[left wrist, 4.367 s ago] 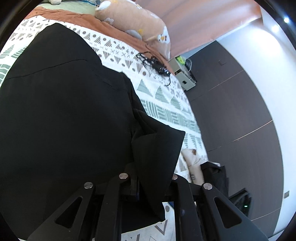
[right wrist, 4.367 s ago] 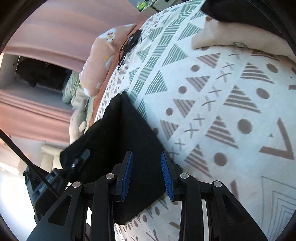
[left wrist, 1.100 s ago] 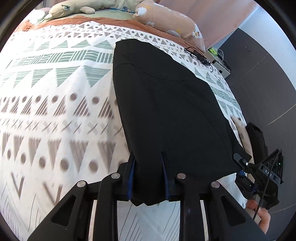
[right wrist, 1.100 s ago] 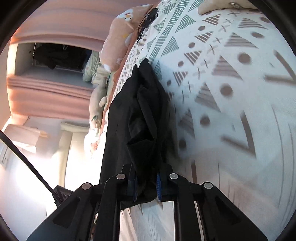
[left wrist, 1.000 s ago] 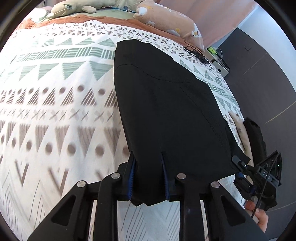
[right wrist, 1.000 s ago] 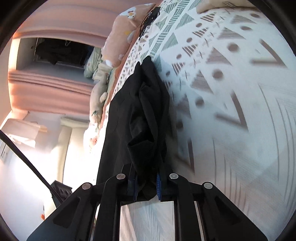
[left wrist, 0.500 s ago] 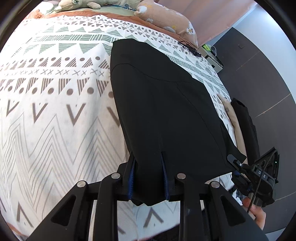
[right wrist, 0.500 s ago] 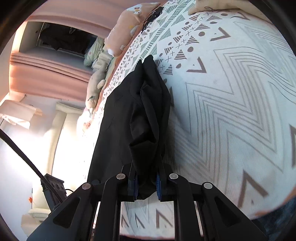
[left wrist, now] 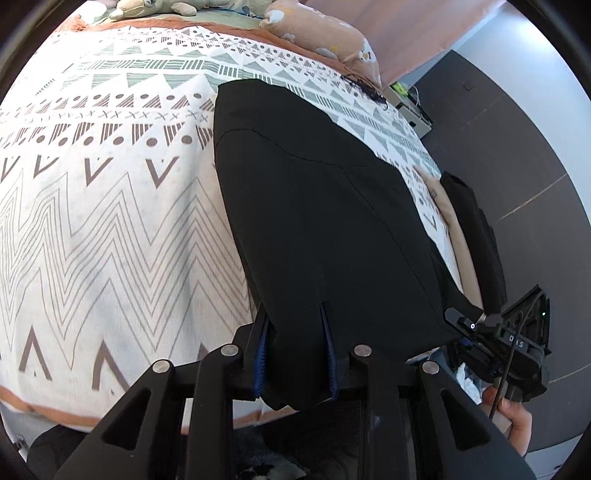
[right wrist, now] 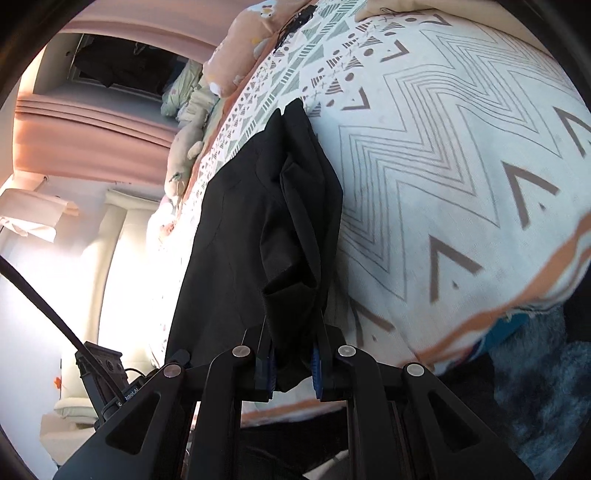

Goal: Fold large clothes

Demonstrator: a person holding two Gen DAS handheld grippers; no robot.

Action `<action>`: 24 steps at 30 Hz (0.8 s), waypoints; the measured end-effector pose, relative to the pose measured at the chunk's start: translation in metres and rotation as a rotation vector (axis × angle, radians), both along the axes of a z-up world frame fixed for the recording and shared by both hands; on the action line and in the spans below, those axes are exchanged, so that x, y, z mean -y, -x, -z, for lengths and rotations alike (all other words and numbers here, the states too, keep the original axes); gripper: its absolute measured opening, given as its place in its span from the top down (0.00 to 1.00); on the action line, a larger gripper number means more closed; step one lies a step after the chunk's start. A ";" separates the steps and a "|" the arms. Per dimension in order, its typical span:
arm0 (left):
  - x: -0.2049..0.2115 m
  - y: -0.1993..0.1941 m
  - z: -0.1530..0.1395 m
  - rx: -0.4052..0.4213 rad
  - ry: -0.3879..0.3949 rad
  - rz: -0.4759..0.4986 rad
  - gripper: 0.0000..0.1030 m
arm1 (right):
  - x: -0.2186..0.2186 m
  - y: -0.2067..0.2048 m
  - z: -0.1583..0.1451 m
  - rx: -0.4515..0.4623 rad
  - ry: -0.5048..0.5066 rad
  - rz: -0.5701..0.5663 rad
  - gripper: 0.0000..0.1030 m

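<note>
A patterned bedspread [left wrist: 110,206] in white, grey-green and brown, edged with an orange band, covers the bed. A peach pillow [left wrist: 317,33] lies at the far end, with a pale plush toy [left wrist: 147,5] beside it. Pink curtains [right wrist: 85,122] hang behind. A blue-grey rug [right wrist: 535,398] lies beside the bed

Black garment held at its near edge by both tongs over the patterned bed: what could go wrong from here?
1. The right tongs pinch a bunched wad of the black garment, so layers may slip out or fold in unevenly.
2. The left tongs grip only the hem; a pull could free it.
3. The near edge hangs past the bedspread edge and may slide off.
</note>
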State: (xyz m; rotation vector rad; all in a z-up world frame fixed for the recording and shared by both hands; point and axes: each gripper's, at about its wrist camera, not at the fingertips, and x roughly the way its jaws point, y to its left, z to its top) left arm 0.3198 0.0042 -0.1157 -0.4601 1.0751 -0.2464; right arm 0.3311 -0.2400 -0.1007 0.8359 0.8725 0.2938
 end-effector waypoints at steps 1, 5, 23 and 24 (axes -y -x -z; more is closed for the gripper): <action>0.002 0.002 0.001 -0.008 0.001 0.001 0.74 | 0.002 0.004 0.001 -0.002 0.002 -0.002 0.88; 0.001 0.005 0.010 -0.039 0.017 -0.012 0.70 | 0.013 0.014 0.011 -0.023 -0.041 0.012 0.85; -0.054 -0.018 0.011 -0.007 0.185 -0.109 0.17 | 0.022 -0.020 -0.035 -0.004 0.231 -0.148 0.27; -0.055 -0.022 0.011 -0.008 0.181 -0.114 0.17 | 0.018 -0.031 -0.037 -0.011 0.277 -0.177 0.27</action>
